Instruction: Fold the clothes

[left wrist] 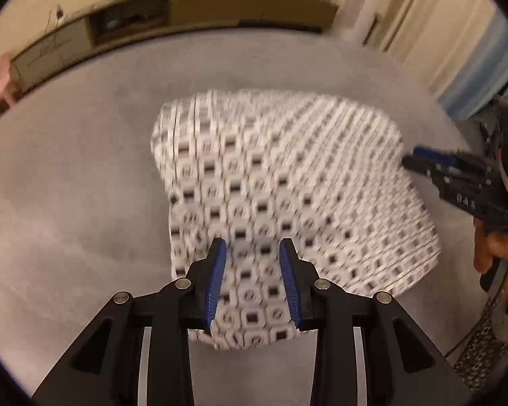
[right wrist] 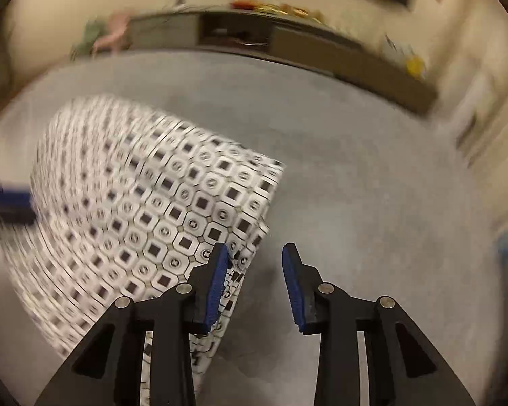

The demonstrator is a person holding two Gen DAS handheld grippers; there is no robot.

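Patterned garment (left wrist: 271, 203) folded on grey worktop (left wrist: 67, 203), frame centre. Left tool (left wrist: 253, 247) apart above its near edge; right tool (right wrist: 255, 250) apart beside it.

Your left claw (left wrist: 253, 247) hangs with its blue pads spread apart over the near edge of the patterned cloth (left wrist: 271, 196), which lies bunched on the grey surface (left wrist: 67, 186). Your right claw (left wrist: 410, 159) reaches in from the right, its tip at the cloth's far right edge.
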